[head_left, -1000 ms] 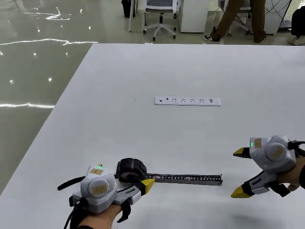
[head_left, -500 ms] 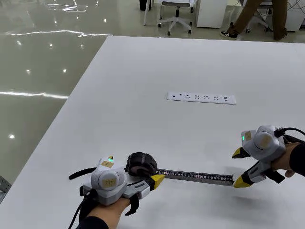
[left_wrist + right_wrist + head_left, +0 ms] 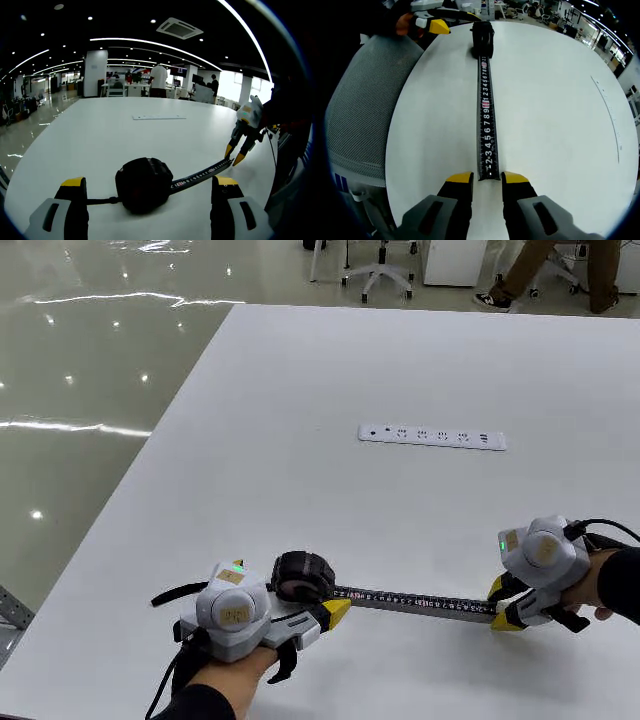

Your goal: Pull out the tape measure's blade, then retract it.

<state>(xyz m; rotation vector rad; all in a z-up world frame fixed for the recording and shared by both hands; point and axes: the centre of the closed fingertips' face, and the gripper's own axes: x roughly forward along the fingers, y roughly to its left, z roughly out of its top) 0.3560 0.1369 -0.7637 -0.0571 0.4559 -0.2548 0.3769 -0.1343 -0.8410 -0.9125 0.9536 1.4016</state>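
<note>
Tape measure (image 3: 303, 576) sits on the surface (image 3: 400, 370) near its front edge, case at left, blade (image 3: 415, 602) lying flat out to the right. Long axis runs left-right in head view, and the free end points at the right gripper (image 3: 487, 178). Case is round and black with a black strap. Blade is black with white numerals.

Left gripper (image 3: 149, 182): jaws spread wide, case between them, clear of both tips.

Right jaws sit close on both edges of the blade's end. Can't tell if they actually pinch it.

Head view: blade tip hidden under the right jaws, left gripper's far jaw behind the case, numerals unreadable. Power strip (image 3: 432, 437) lies well beyond.
</note>
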